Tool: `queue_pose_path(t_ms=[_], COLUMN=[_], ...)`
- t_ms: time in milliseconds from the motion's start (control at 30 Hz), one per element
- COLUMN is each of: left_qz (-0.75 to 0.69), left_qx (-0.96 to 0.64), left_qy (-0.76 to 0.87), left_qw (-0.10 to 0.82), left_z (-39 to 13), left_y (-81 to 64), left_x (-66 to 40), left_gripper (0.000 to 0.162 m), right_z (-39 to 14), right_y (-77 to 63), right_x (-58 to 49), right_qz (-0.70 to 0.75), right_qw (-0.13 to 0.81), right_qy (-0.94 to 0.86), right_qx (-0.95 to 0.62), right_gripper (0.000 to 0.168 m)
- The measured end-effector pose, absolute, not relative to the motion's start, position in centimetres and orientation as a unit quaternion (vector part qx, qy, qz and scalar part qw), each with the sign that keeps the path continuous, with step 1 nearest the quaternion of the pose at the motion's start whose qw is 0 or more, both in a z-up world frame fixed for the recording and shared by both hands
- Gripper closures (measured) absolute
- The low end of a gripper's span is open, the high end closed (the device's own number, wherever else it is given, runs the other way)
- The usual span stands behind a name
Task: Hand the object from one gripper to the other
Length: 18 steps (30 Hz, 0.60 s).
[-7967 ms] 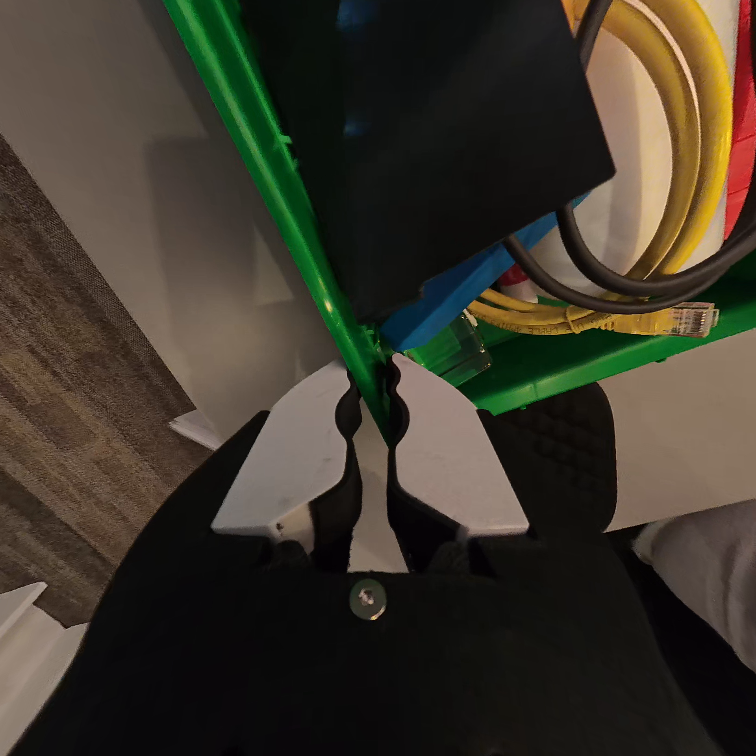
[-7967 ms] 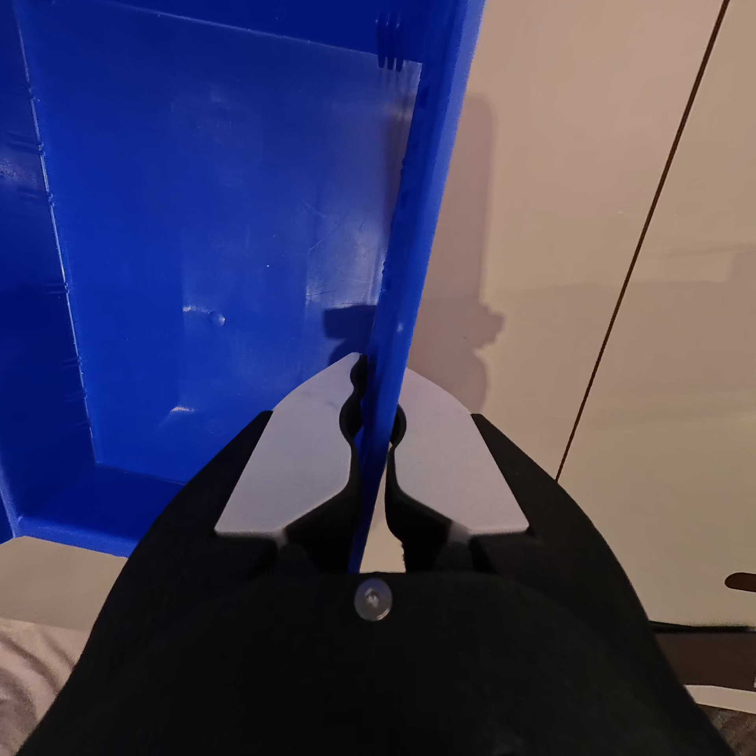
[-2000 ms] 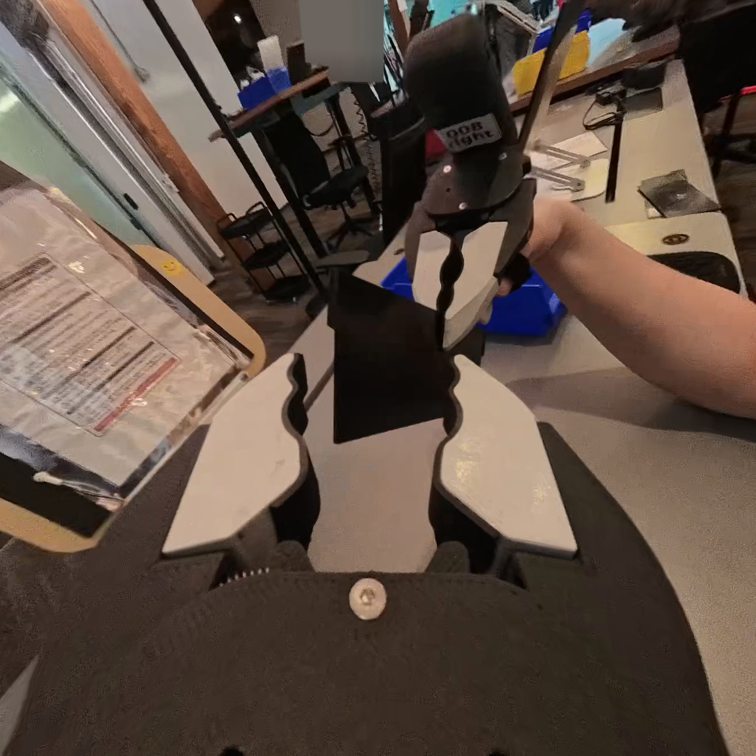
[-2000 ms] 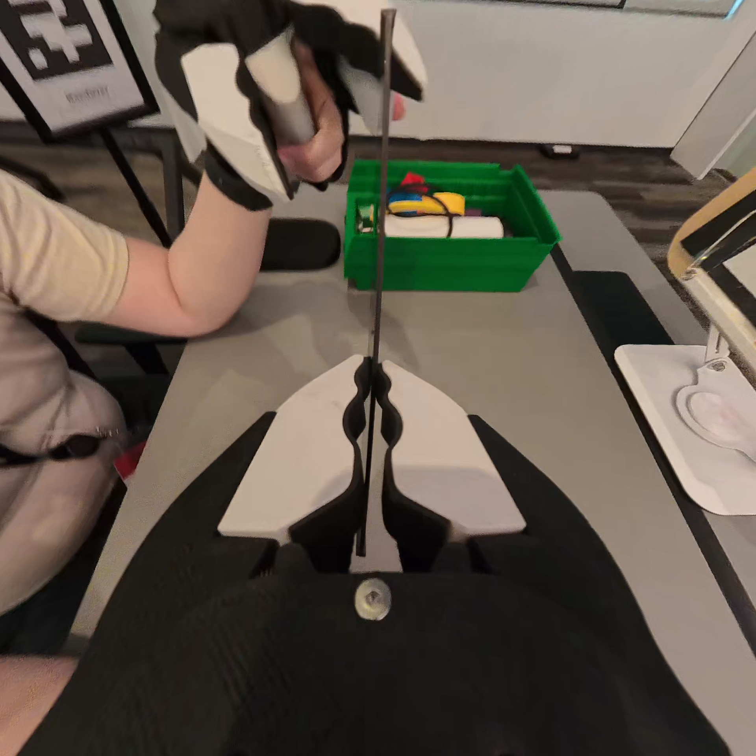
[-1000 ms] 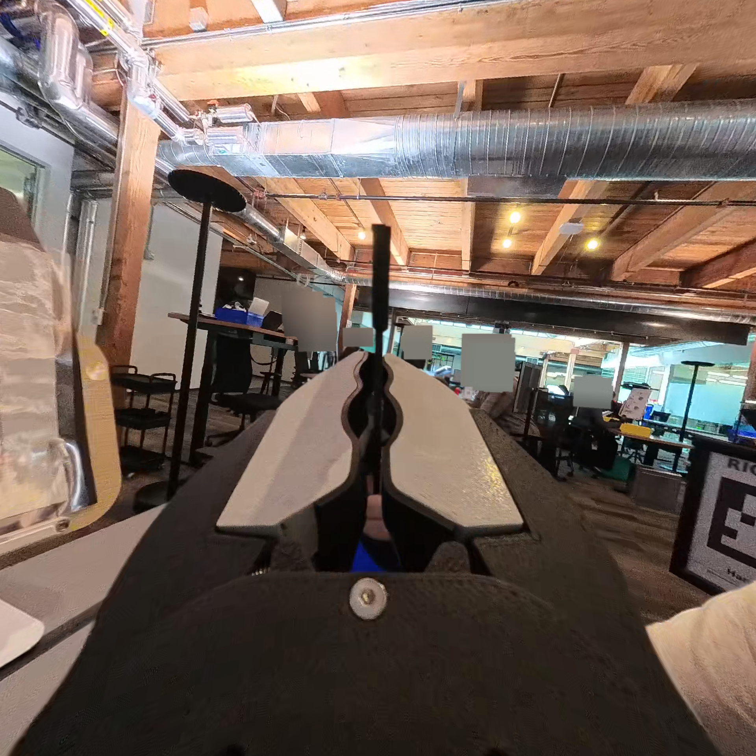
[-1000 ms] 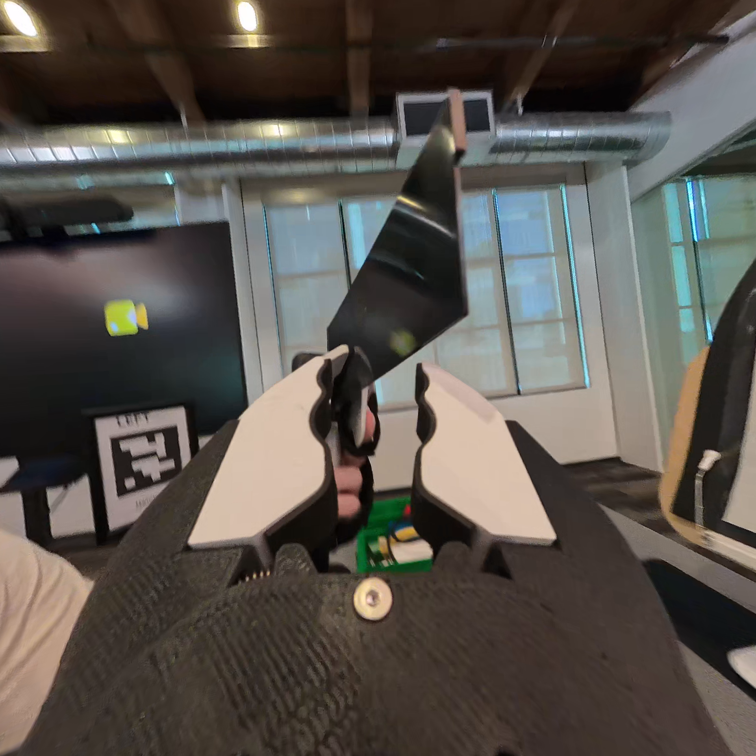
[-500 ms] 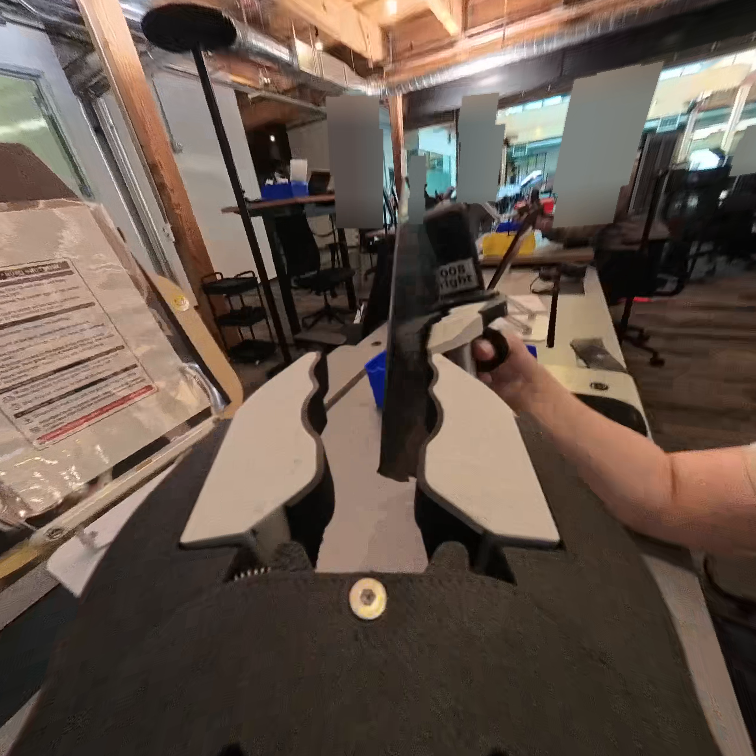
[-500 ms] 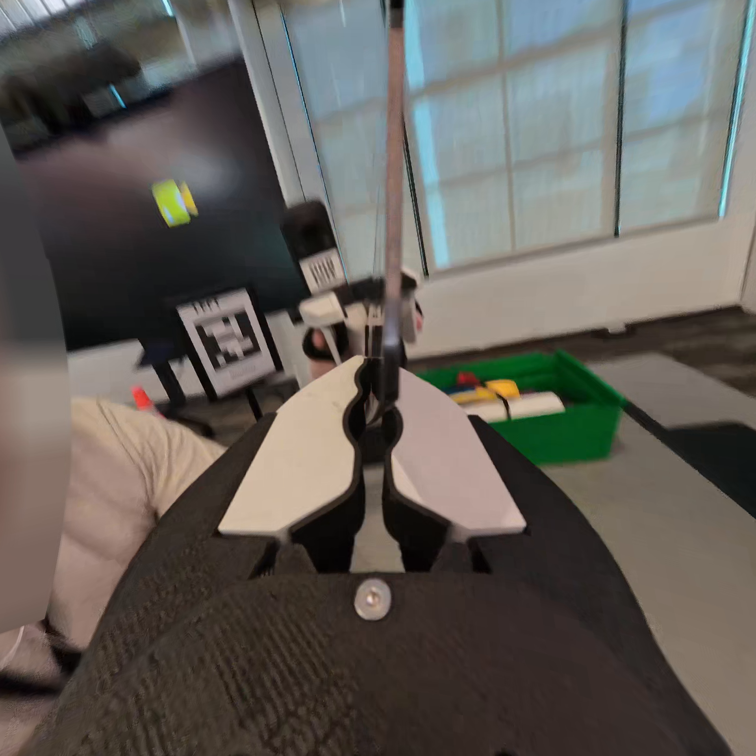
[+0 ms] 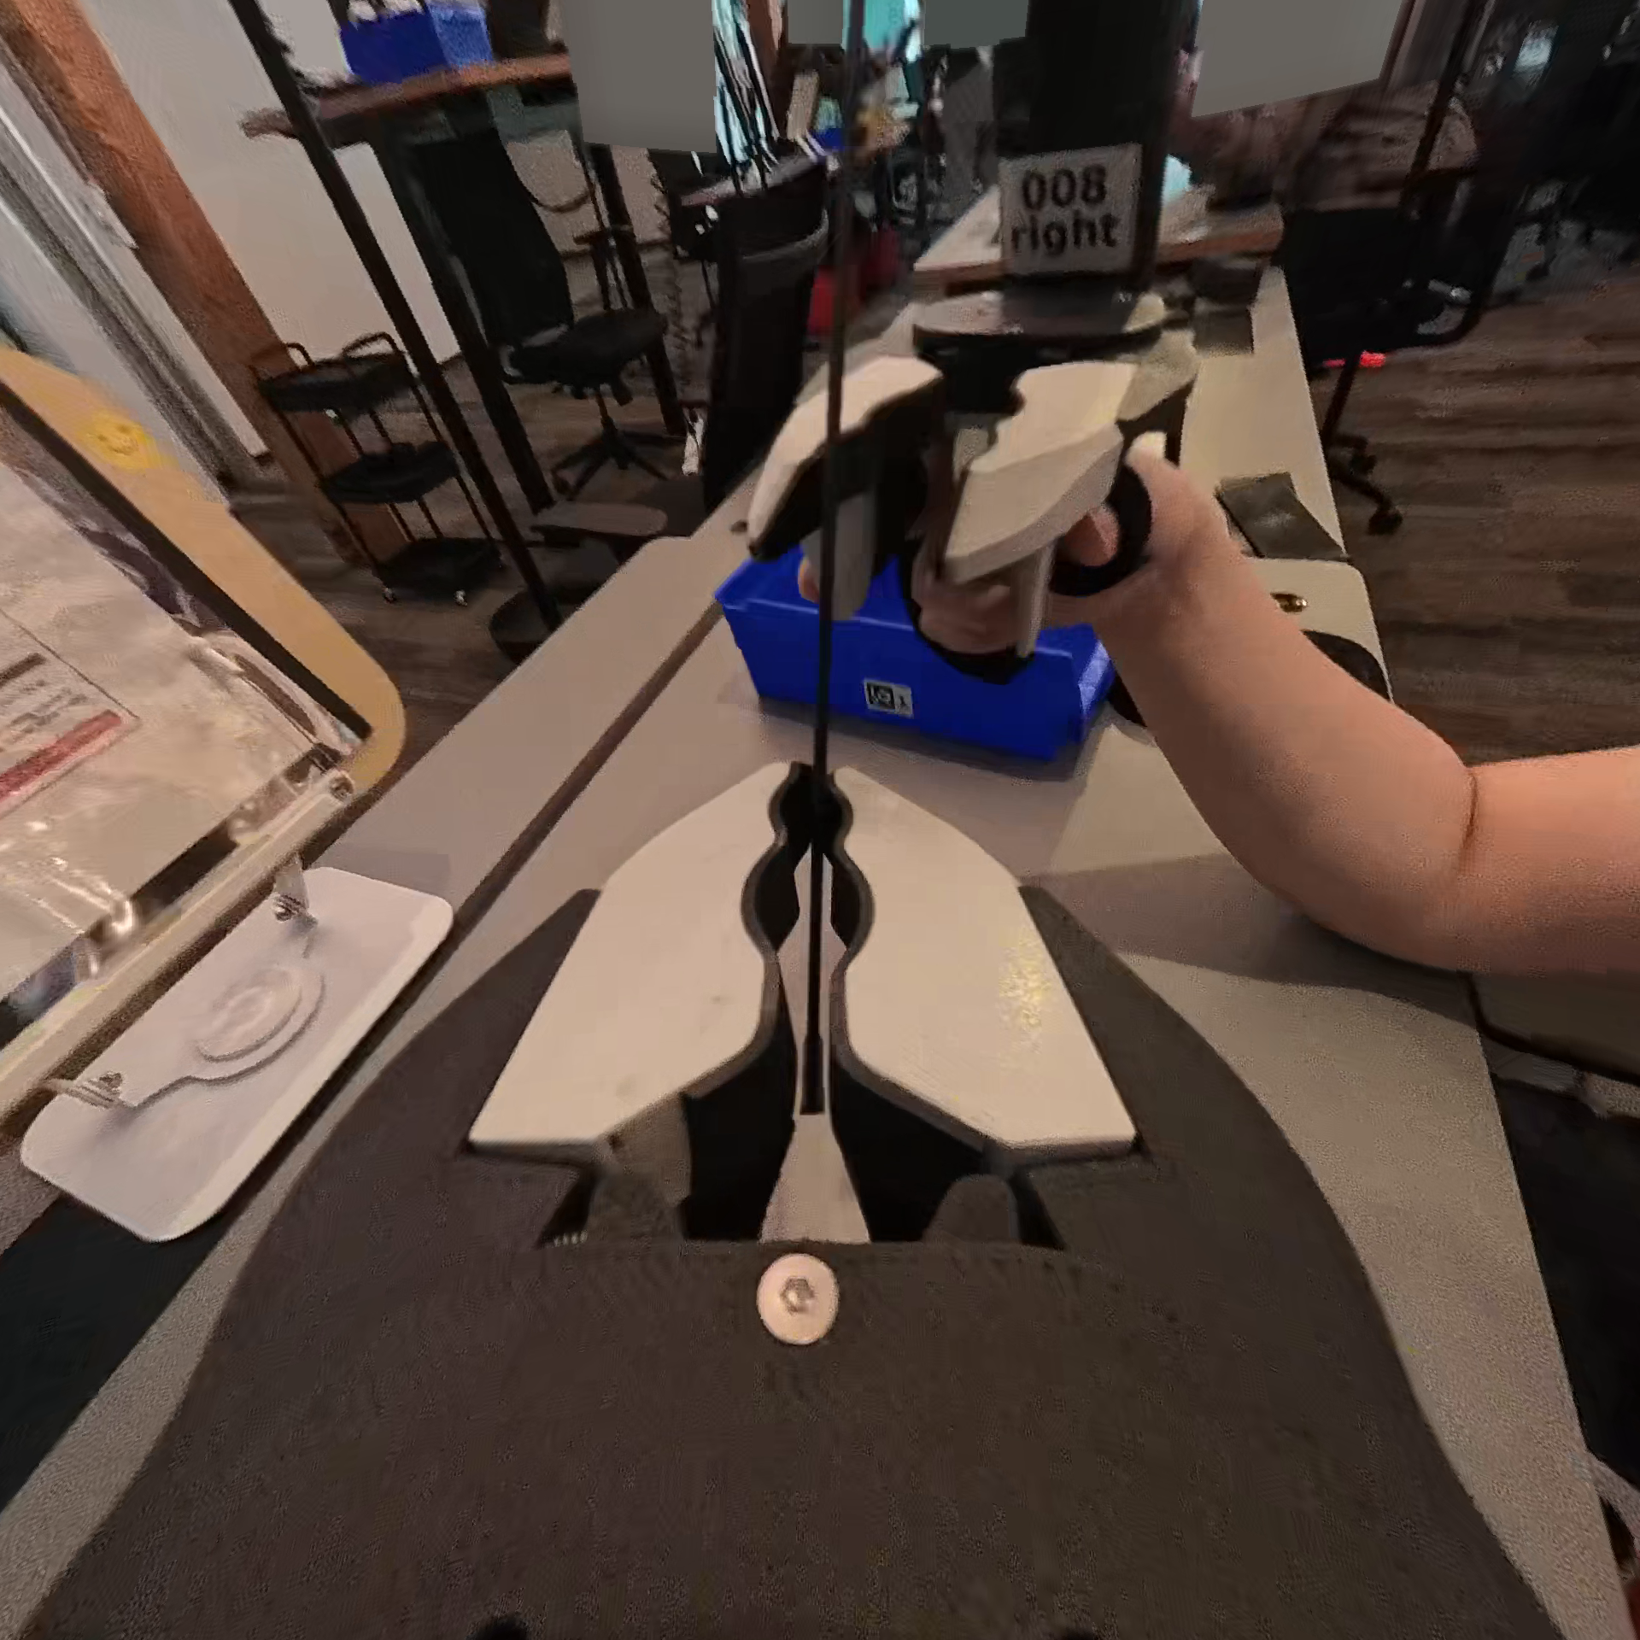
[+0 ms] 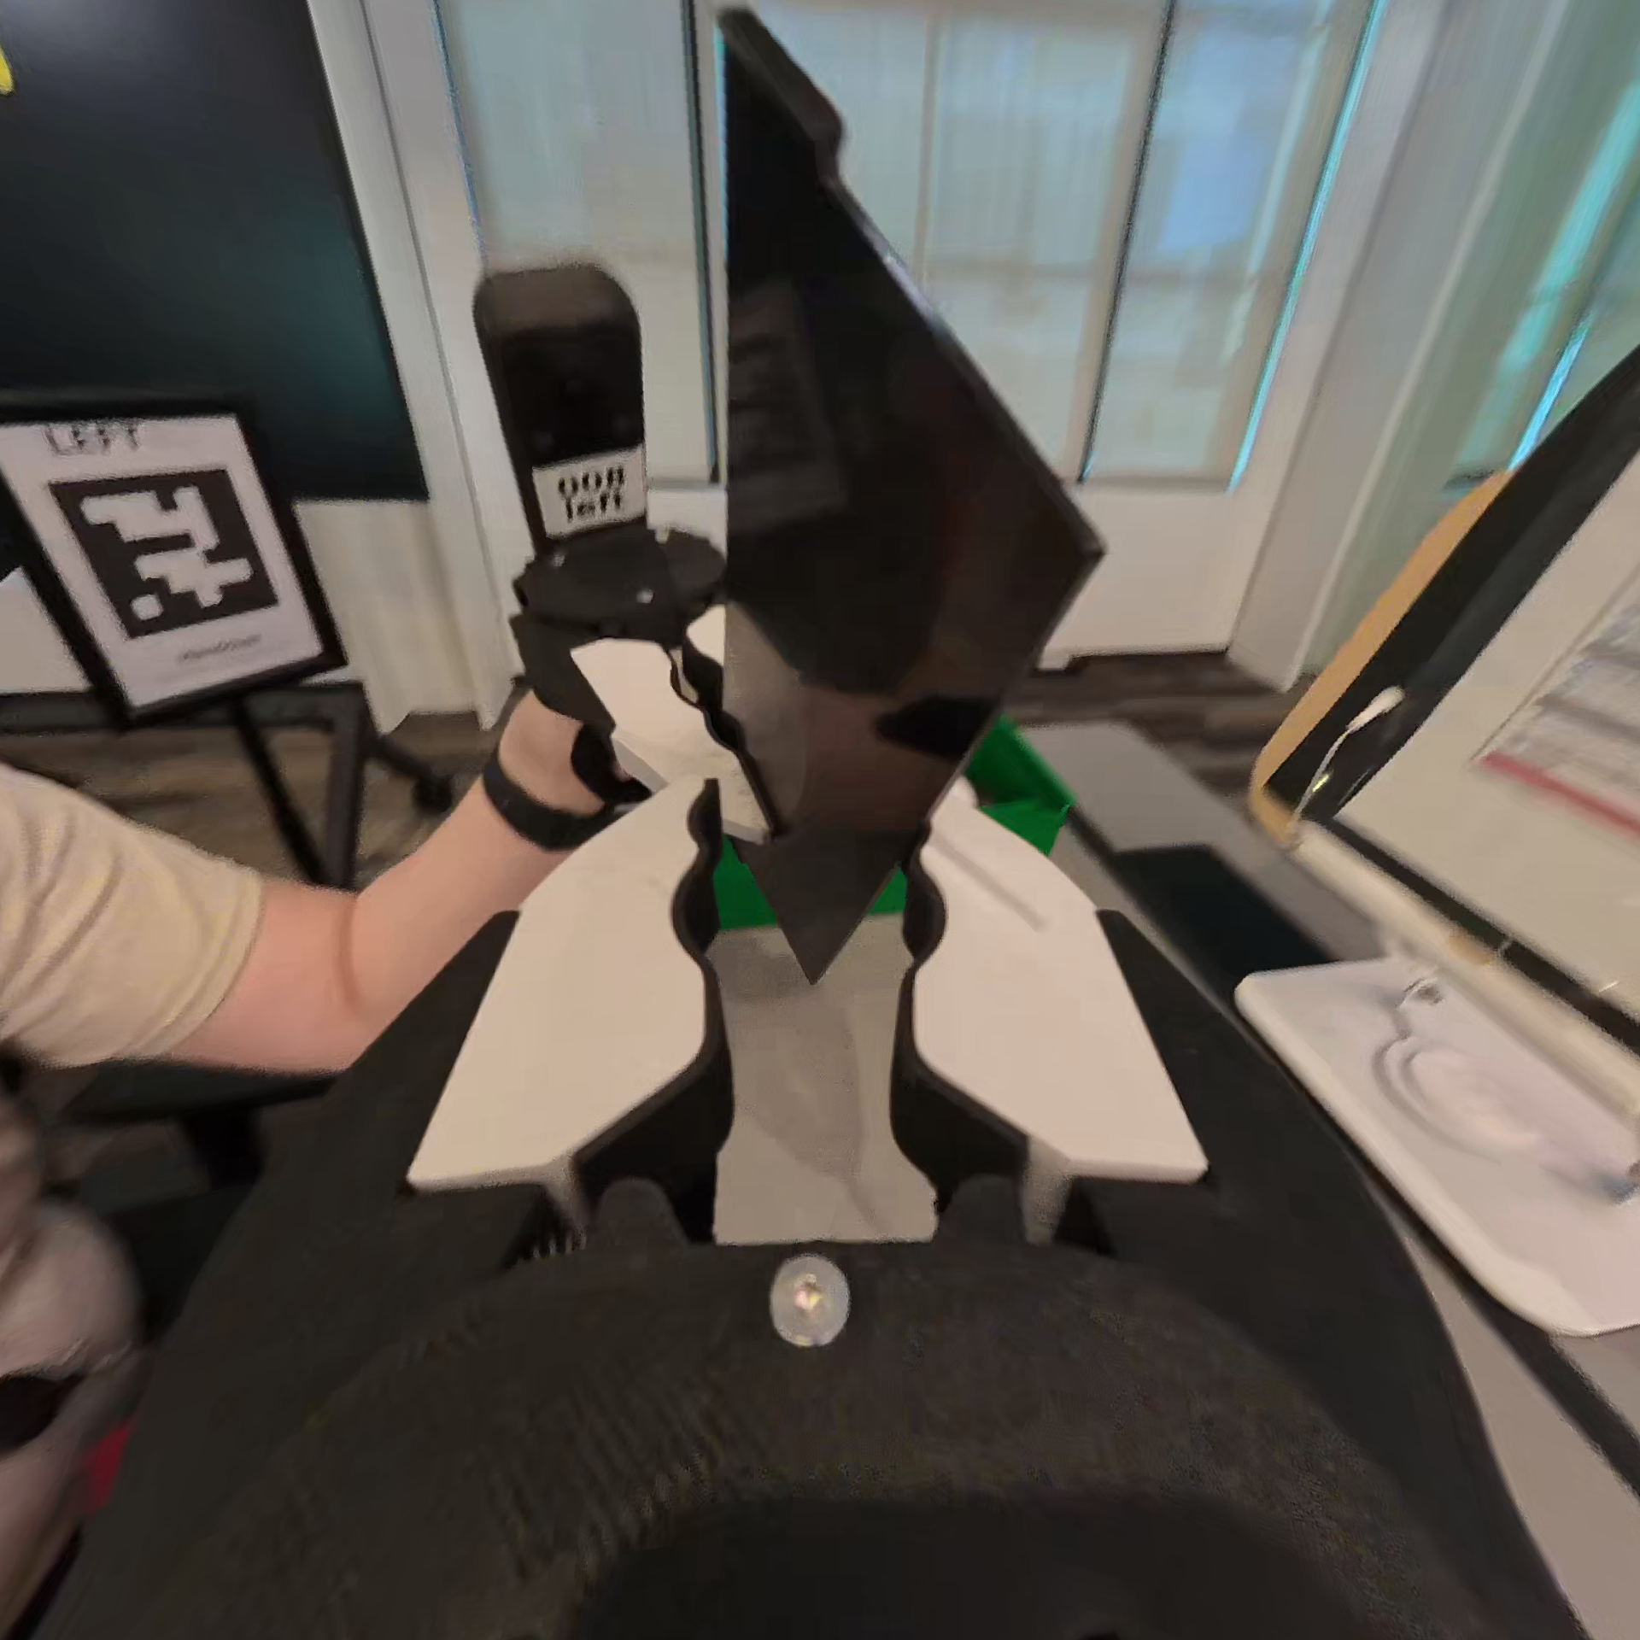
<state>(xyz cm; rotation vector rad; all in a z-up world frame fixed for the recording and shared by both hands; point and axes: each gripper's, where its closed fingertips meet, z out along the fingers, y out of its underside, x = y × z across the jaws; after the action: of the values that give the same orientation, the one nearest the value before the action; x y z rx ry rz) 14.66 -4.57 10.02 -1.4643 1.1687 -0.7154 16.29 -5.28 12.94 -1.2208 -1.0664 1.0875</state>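
Holding: left gripper (image 9: 812, 790) — clamped on the lower edge of the black plate (image 10: 870, 497), which stands upright above the worktop (image 9: 1154, 852).
Right gripper (image 10: 808, 887): spread wide, plate's lower corner between its fingers, apparently touching neither.
Step in hand: handover — plate carried by the left alone.
Next move: judged either a right-side regrip, or withdrawal clear of the corner.
Bins: blue bin (image 9: 914, 683), green bin (image 10: 1021, 781).

The thin black flat panel (image 10: 870, 497) stands upright right between the 2 grippers, so it blocks the middle. Blue plastic bin (image 9: 914, 674) sits on the grey table (image 9: 1154, 834) behind; bare tabletop around it is passable.
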Motion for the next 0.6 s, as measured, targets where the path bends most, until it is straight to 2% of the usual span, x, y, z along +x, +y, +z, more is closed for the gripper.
queue_pose_path(t_ms=[100,167,233,367,467,600], left_qz=[-0.3,-0.215,-0.07,0.217,0.24,0.301], left_qx=[-0.552,-0.494,-0.474,-0.39,-0.403,-0.405], left_qy=[0.459,0.49,0.491,0.492,0.517,0.536], left_qw=[0.629,0.686,0.728,0.747,0.716,0.677], left_z=[13.3,13.9,14.1,14.4,13.2,11.8], left_y=[-4.1,-4.3,-3.0,-1.9,-1.4,-0.5], left_x=[13.6,12.8,11.2,9.1,9.9,10.2], left_gripper=[0.161,0.162,0.161,0.16,0.16,0.16], right_z=[14.6,15.4,16.5,17.2,17.1,15.4], right_y=[-5.3,-5.3,-5.5,-6.6,-8.3,-8.3], right_x=[17.2,17.9,19.2,20.8,20.4,17.9], right_qz=[0.415,0.347,0.257,0.151,-0.009,-0.206], right_qw=[0.632,0.684,0.739,0.75,0.767,0.726], right_qy=[-0.451,-0.456,-0.455,-0.465,-0.509,-0.559], right_qx=[-0.473,-0.452,-0.425,-0.446,-0.39,-0.344], right_gripper=[0.124,0.116,0.114,0.116,0.109,0.12])
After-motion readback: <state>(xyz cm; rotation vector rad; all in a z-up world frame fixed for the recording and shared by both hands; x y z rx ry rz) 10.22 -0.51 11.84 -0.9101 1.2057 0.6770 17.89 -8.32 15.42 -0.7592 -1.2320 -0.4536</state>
